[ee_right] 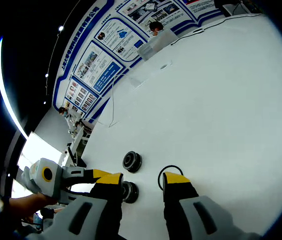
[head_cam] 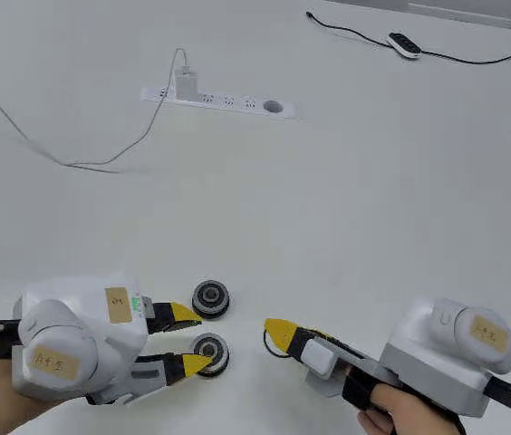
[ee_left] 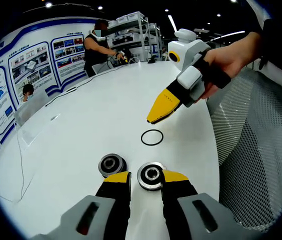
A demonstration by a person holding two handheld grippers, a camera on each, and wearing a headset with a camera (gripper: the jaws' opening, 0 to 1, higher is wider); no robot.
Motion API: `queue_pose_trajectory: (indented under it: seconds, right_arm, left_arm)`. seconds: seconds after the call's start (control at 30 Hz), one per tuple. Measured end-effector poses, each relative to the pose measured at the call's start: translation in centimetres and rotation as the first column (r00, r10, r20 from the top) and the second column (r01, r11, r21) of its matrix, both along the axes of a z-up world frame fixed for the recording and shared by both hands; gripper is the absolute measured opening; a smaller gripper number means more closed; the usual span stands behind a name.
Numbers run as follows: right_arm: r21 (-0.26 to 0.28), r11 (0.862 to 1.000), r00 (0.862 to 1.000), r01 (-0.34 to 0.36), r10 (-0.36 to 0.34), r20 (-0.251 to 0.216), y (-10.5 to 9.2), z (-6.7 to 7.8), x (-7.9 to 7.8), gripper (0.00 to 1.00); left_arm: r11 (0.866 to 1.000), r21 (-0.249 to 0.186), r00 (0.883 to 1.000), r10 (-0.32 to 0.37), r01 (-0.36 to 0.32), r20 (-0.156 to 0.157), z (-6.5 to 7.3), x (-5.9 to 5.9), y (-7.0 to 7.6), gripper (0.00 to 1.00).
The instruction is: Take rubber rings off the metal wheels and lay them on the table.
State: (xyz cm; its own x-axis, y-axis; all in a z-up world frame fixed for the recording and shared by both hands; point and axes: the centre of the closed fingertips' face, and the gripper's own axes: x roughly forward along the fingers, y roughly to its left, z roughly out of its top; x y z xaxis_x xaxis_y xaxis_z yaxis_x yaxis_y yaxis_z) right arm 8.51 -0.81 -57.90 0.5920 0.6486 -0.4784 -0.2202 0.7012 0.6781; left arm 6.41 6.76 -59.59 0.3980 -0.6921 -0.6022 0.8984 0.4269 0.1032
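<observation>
Two metal wheels lie near the table's front edge. The far wheel (head_cam: pixel 211 298) (ee_left: pixel 112 164) (ee_right: pixel 132 161) has a dark rubber rim. The near wheel (head_cam: pixel 210 353) (ee_left: pixel 151 176) (ee_right: pixel 128 191) has a bare, lighter rim. My left gripper (head_cam: pixel 188 340) (ee_left: pixel 148 177) is open, its yellow tips on either side of the near wheel and not clamping it. A loose black rubber ring (ee_left: pixel 152 137) (ee_right: pixel 168 175) lies flat on the table, to the right of the wheels. My right gripper (head_cam: pixel 281 333) (ee_right: pixel 142 177) (ee_left: pixel 161 106) hovers just over that ring, open and holding nothing.
A white power strip (head_cam: pixel 219 100) with a plugged charger and a trailing cable lies at the back. A black remote (head_cam: pixel 404 43) on a cord sits far right. A mesh chair (ee_left: pixel 261 150) stands beside the white table (head_cam: pixel 373 208). A person (ee_left: pixel 98 45) stands far off.
</observation>
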Motion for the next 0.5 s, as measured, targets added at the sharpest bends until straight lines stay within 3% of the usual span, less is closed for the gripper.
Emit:
queue_pose_trajectory:
  seconds: [0.2,0.5]
  right_arm:
    - [0.016,0.998,0.998,-0.058,0.057,0.011,1.0,0.2,-0.7,0.37]
    - [0.027,0.996,0.996,-0.089,0.089,-0.002,1.9,-0.2,-1.3,0.38]
  left_arm:
    - [1.0,0.001,1.0,-0.006,0.006,-0.01,-0.3,-0.1,-0.2,0.23]
    - [1.0,-0.009,1.0,-0.009,0.009,-0.02,-0.5,-0.2,-0.4,0.2]
